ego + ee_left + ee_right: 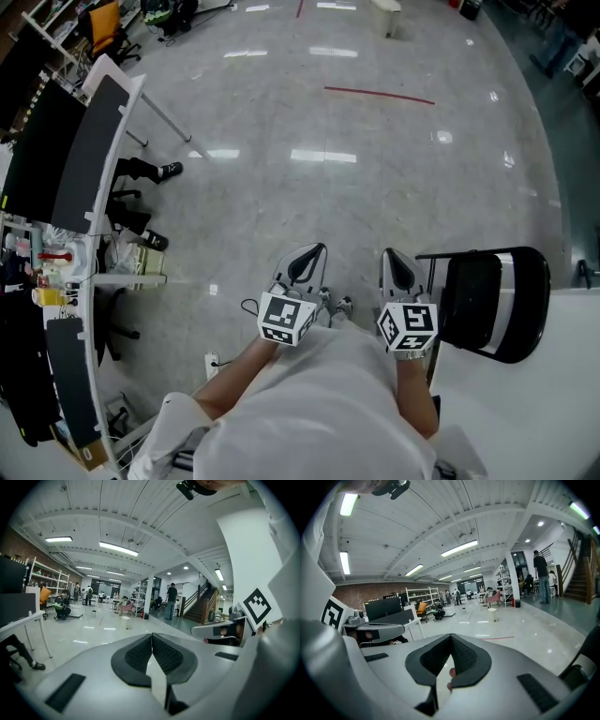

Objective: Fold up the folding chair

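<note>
The black folding chair (pixel 492 300) stands unfolded on the floor at the right of the head view, its seat and back dark on a thin frame. My right gripper (pixel 394 258) is held just left of the chair, apart from it, jaws shut and empty. My left gripper (pixel 312 253) is level with it further left, also shut with nothing in it. In the left gripper view the pads (pixel 140 653) meet at a point over open floor. In the right gripper view the jaws (pixel 451 637) are closed, and a dark edge (pixel 587 660) shows at the lower right, probably the chair.
A white table (pixel 562 375) lies at the lower right, beside the chair. Desks with dark monitors (pixel 84 159) line the left side, and a seated person's legs (pixel 141 173) reach out from under them. A red tape line (pixel 380 94) crosses the glossy floor ahead. People stand far off (pixel 171 599).
</note>
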{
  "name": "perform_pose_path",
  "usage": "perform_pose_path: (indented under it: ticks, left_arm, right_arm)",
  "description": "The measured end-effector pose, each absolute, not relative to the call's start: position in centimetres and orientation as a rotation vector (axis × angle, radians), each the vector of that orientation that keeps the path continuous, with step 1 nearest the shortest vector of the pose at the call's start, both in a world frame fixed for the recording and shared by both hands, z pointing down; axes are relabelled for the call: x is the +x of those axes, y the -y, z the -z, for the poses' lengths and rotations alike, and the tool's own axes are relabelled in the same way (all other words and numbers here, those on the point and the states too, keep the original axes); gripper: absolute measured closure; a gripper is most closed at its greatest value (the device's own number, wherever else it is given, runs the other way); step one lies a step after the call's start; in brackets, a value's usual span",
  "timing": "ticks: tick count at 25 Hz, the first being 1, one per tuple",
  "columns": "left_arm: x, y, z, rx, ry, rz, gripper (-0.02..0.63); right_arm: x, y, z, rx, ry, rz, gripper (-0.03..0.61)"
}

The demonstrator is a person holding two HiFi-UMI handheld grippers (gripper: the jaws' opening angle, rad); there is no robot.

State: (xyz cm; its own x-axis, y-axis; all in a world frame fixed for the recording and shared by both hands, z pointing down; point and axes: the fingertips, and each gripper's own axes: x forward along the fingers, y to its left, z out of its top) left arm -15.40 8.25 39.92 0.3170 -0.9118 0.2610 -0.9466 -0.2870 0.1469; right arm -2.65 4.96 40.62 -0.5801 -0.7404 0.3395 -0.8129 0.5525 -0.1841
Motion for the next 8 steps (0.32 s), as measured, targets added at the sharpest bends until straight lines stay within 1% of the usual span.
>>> perform_pose_path:
  ticks: [8]
  left_arm:
    - [-15.83,-8.23,-40.92,2.296,1.694,-0.232,0.601]
  right_arm:
    - [-2.23,-5.36,-41.53,1.294,2.547,-0.462,0.574]
